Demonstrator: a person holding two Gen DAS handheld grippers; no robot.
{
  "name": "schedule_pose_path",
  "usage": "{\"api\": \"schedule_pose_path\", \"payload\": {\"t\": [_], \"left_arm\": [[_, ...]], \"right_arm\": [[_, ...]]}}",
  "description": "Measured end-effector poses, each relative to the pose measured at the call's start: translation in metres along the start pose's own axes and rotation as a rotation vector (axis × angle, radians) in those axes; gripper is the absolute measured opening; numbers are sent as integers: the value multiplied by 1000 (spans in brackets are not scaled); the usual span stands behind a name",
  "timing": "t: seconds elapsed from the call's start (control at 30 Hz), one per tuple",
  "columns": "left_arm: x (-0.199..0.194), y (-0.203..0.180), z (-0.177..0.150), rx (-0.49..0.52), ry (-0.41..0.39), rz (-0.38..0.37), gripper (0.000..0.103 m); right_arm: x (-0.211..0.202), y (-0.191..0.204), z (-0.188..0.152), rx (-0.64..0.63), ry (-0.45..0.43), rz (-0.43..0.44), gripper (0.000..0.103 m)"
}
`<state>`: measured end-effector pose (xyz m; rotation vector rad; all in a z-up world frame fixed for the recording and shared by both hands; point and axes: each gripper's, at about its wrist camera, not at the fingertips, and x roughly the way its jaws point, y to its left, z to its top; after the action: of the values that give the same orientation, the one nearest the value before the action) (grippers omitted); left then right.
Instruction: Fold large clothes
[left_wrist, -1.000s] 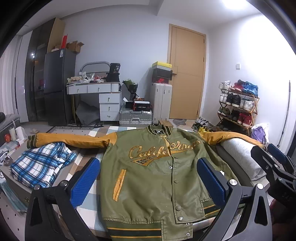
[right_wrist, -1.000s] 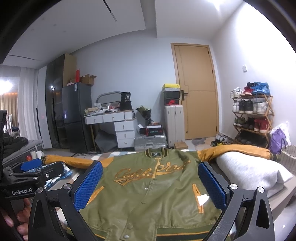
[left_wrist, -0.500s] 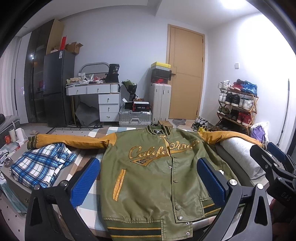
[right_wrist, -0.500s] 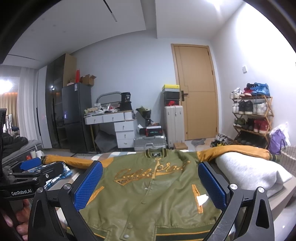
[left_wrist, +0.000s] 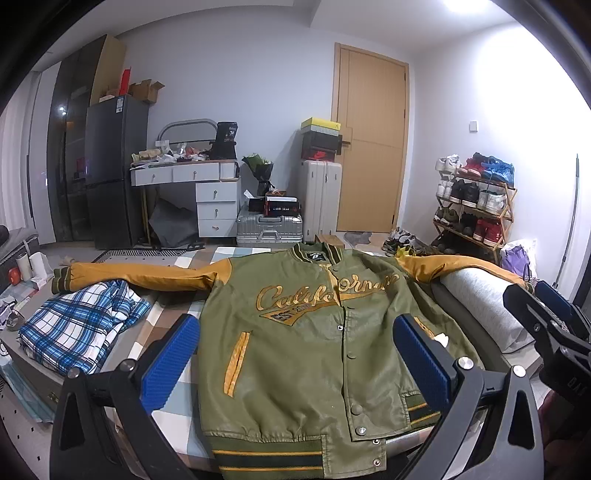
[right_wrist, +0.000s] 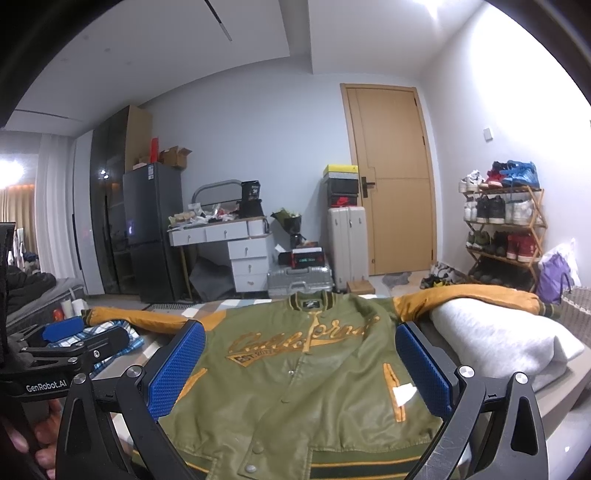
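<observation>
Bedroom clutter behind, the jacket lies flat on the bed, between and beyond both spread, empty fingers; best to pinch a sleeve cuff first and fold it inward.

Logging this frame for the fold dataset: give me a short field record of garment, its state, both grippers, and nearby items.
garment: olive varsity jacket with mustard sleeves, gold chest script
state: laid flat, front up, snapped shut, both sleeves spread out to the sides, unfolded
left gripper: open, above the jacket's lower half, holding nothing
right gripper: open, above the jacket, holding nothing
left of jacket: blue plaid shirt, crumpled
right of jacket: grey pillow, one sleeve draped over it
surface: checked bedcover
</observation>
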<state>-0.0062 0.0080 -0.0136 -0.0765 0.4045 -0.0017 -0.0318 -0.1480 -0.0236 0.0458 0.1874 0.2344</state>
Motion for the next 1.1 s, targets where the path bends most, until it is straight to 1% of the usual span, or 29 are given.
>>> {"api": "schedule_pose_path", "payload": {"t": [0.27, 0.37, 0.43, 0.5, 0.57, 0.63, 0.7, 0.73, 0.77, 0.8, 0.83, 0.87, 0.9, 0.97, 1.03, 1.1], "left_arm": [[20, -4, 0, 15, 37, -26, 102], [33, -5, -1, 21, 59, -34, 102], [45, -3, -3, 22, 87, -39, 102], [55, 0, -6, 15, 110, -45, 102], [70, 5, -9, 5, 146, -52, 102], [81, 6, -12, 3, 175, -46, 102], [95, 7, -14, 3, 208, -44, 102], [102, 7, -16, 5, 227, -46, 102], [109, 6, -18, 9, 244, -45, 102], [114, 4, -19, 13, 254, -43, 102], [121, 2, -21, 21, 269, -40, 102], [126, 1, -23, 27, 283, -37, 102], [131, 0, -24, 33, 297, -34, 102], [141, -1, -26, 41, 327, -31, 102], [152, -2, -27, 45, 352, -32, 102], [159, -3, -29, 48, 370, -31, 102]], "right_arm": [[13, -10, -6, 19, 20, -11, 103], [26, -21, -8, 46, 43, -6, 103], [39, -40, -8, 97, 71, 11, 103], [50, -71, -4, 168, 104, 14, 103], [59, -115, 0, 263, 125, 3, 103], [75, -185, 4, 416, 155, -39, 103], [91, -243, 1, 535, 220, -85, 103], [103, -280, -2, 614, 264, -110, 103], [107, -306, -6, 678, 279, -119, 100], [110, -328, -8, 738, 270, -97, 93], [113, -347, -4, 768, 267, -93, 91], [114, -355, 0, 762, 274, -118, 91], [116, -366, 7, 744, 286, -166, 94], [120, -385, 10, 758, 307, -221, 94], [126, -409, 2, 834, 362, -264, 94], [130, -431, -11, 928, 412, -279, 94]]}}
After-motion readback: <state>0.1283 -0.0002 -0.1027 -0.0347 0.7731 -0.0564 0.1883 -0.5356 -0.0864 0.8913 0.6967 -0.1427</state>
